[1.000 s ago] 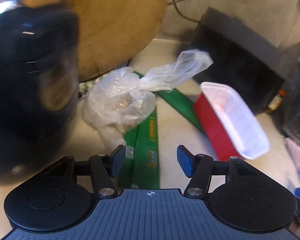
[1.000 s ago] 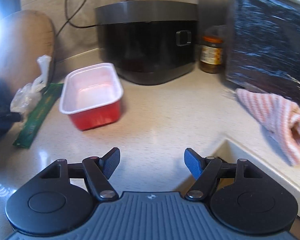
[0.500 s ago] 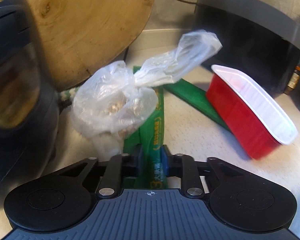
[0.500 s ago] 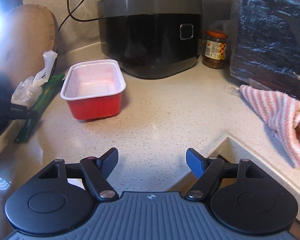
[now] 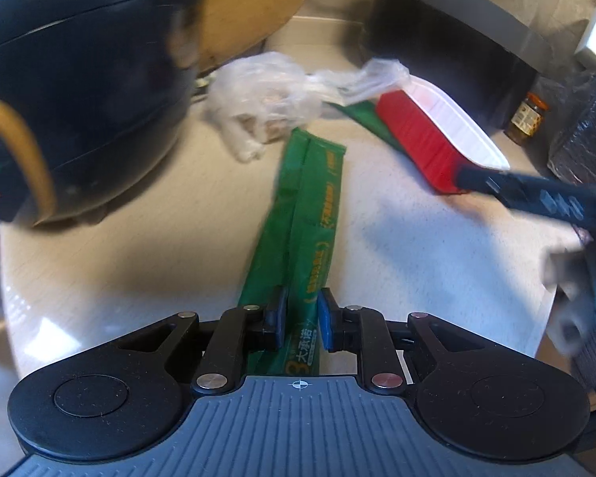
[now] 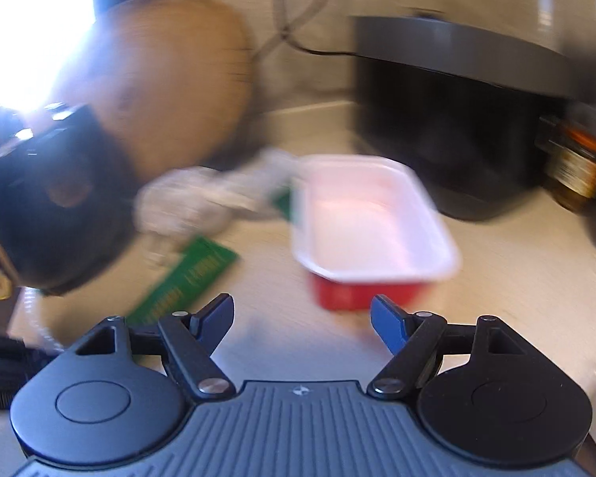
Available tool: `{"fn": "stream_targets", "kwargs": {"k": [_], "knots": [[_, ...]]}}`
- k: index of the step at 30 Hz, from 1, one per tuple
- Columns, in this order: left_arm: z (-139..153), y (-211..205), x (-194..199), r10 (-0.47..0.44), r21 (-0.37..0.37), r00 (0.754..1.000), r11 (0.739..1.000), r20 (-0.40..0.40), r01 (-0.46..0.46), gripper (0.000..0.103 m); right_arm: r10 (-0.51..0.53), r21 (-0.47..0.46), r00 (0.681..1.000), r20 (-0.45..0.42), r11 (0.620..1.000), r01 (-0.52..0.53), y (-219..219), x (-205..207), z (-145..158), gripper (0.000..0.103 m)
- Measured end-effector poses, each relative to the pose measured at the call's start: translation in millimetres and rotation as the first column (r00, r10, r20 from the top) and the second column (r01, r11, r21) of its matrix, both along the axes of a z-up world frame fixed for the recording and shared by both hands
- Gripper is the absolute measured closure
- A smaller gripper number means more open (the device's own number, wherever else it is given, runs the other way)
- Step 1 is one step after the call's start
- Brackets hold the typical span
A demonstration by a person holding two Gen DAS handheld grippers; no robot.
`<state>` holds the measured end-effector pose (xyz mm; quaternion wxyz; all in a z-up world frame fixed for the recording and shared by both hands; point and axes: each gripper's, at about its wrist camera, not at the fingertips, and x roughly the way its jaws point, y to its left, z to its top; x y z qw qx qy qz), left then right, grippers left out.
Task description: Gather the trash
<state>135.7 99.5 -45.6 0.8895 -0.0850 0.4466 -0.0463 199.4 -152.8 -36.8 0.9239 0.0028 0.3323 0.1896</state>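
Left tongs (image 5: 301,320) pinch green wrapper (image 5: 306,214)

Right tongs (image 6: 302,318) gape wide, holding nothing, facing the red tray (image 6: 361,294) on the tabletop (image 6: 496,278).

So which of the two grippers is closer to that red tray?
Right. The right gripper hangs open just in front of the red tray; the left gripper sits farther back, clamped on the green wrapper.

Pale speckled countertop (image 5: 397,238), beige tiled wall (image 6: 298,4), bright window glare (image 6: 24,31).
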Motion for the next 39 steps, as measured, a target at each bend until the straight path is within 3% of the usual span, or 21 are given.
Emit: {"fn": "stream_targets", "kwargs": {"k": [8,13,20,22,23,24,27,34,39], "knots": [[9.2,30.4,-44.7,0.055,-0.06,0.998,0.997,0.038,-0.053,0.08,0.205,0.004,0.979,0.008,0.979,-0.205,84.1,54.9,9.4,0.026],[18.4,37.6,-70.1,0.066,-0.069,0.995,0.996,0.079,-0.061,0.08,0.195,-0.03,0.979,-0.057,0.98,-0.197,125.3,102.2,-10.6,0.026],[19.7,51.5,-86.9,0.141,-0.085,0.987,0.987,0.076,-0.135,0.08,0.176,-0.014,0.973,-0.151,0.984,-0.18,146.3,128.8,-36.4,0.027],[21.7,53.5,-92.2,0.146,-0.091,0.987,0.986,0.073,-0.14,0.08,0.173,-0.003,0.97,-0.169,0.984,-0.176,145.1,126.9,-37.9,0.042],[22.5,53.9,-92.9,0.144,-0.091,0.987,0.986,0.072,-0.138,0.08,0.175,0.001,0.968,-0.179,0.984,-0.178,143.4,124.2,-37.1,0.061],[22.4,54.2,-91.5,0.141,-0.092,0.987,0.987,0.072,-0.134,0.08,0.178,0.011,0.966,-0.187,0.984,-0.179,141.0,121.0,-34.8,0.07],[21.2,55.1,-86.4,0.117,-0.102,0.99,0.989,0.073,-0.109,0.08,0.182,0.052,0.97,-0.159,0.983,-0.176,127.9,103.9,-22.7,0.084],[19.8,40.7,-64.7,-0.002,-0.105,0.996,0.994,0.087,0.011,0.08,0.173,0.098,0.98,-0.1,0.982,-0.163,89.9,51.4,8.4,0.085],[18.8,36.3,-47.6,-0.032,-0.088,0.995,0.995,0.097,0.041,0.08,0.112,0.093,0.99,-0.085,0.99,-0.104,58.8,17.1,17.3,0.085]]}}
